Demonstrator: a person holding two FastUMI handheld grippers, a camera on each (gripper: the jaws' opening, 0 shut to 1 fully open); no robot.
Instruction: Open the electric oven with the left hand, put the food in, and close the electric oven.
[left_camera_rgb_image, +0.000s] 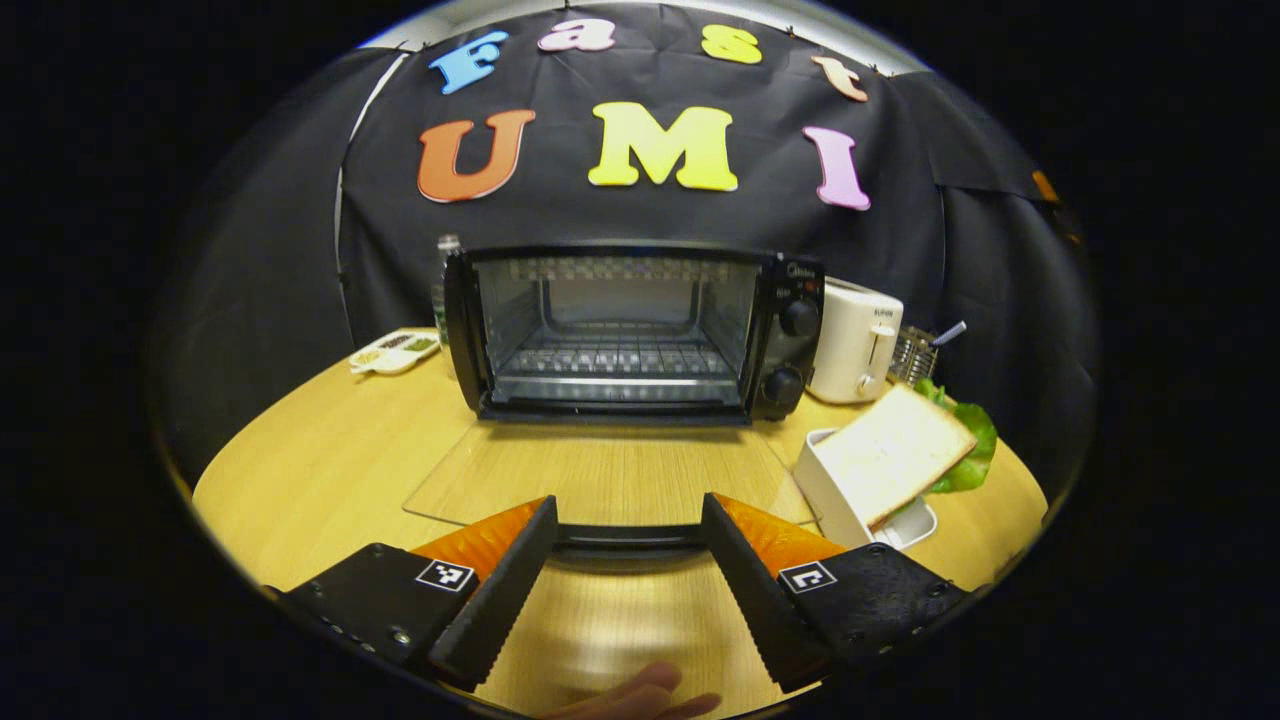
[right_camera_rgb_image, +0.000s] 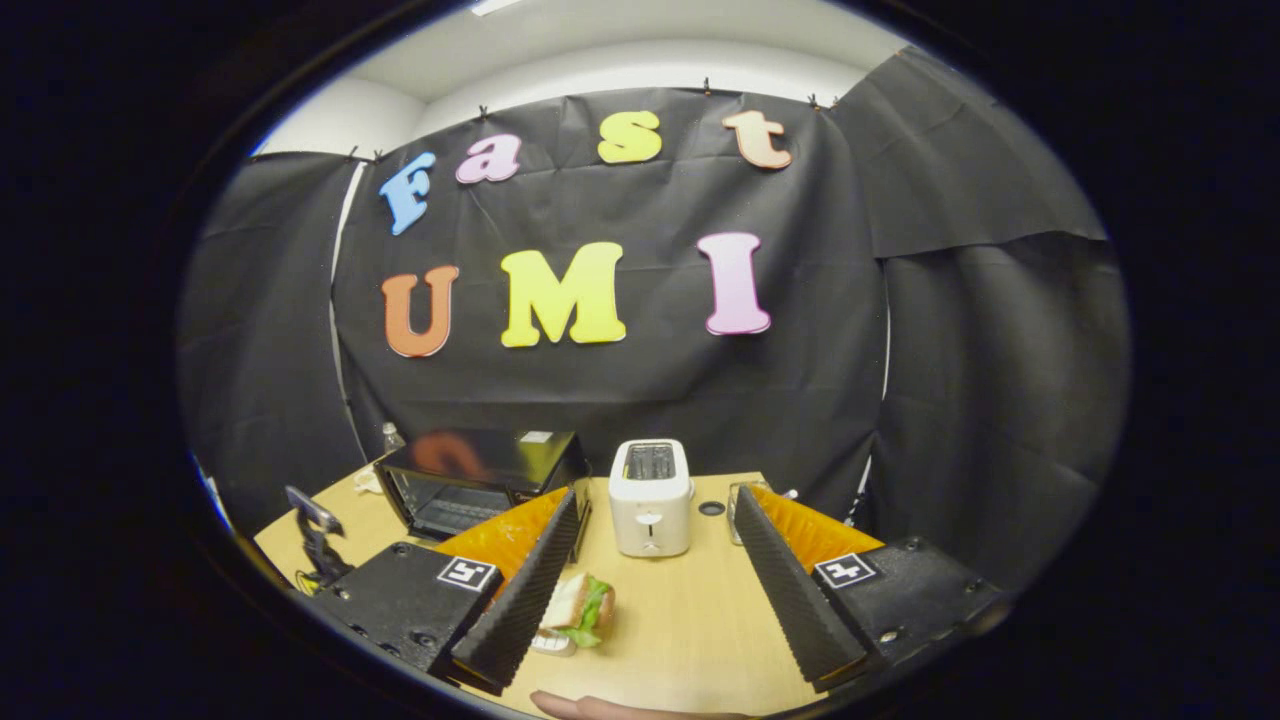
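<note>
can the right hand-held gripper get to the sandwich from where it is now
Probably yes. The right hand-held gripper is open above the table, and the sandwich lies just ahead by its left finger. The toaster stands farther back, so nothing seems to block the way down.

A round wooden table (left_camera_rgb_image: 330, 470) carries the open electric oven (left_camera_rgb_image: 630, 330) at its far middle, a white toaster (left_camera_rgb_image: 855, 340) right of it, a sandwich dish (left_camera_rgb_image: 880, 480) nearer right, a snack tray (left_camera_rgb_image: 393, 351) far left

Oven (right_camera_rgb_image: 480, 480) partly hidden behind right gripper (right_camera_rgb_image: 655, 590).
</note>
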